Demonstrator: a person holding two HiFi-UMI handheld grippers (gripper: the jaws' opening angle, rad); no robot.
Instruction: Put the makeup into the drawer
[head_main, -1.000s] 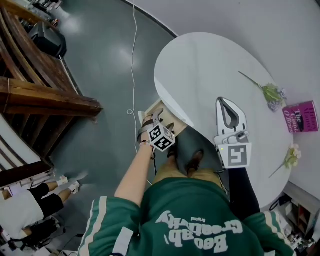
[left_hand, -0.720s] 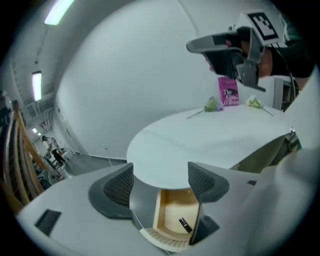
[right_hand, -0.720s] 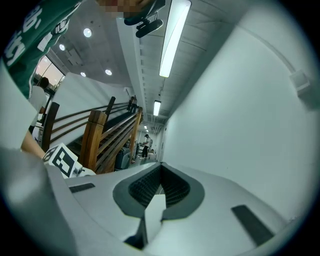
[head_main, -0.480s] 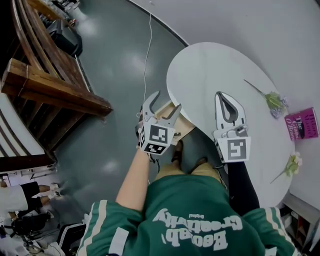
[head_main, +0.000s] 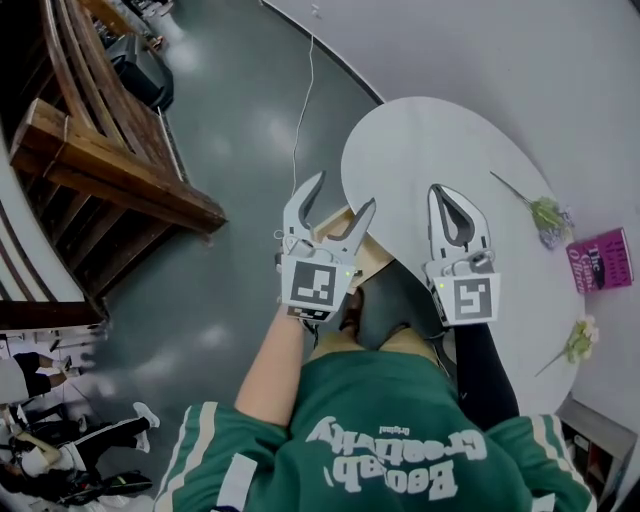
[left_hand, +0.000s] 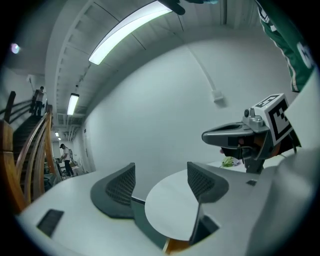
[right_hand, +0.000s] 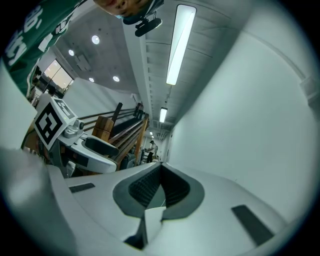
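Drawer (head_main: 373, 257) front peeks beside the left gripper (head_main: 344, 193), risen higher with jaws spread; right gripper (head_main: 447, 193) stays pressed together.

The table (head_main: 430, 150) and left gripper (head_main: 344, 192) hide most of the drawer (head_main: 378, 257). At 8 o'clock the picture's edge cuts off people (head_main: 55, 452).

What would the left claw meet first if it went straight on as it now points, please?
Likely the white table, whose edge shows inside the open left claw; it might pass over, depth unclear.
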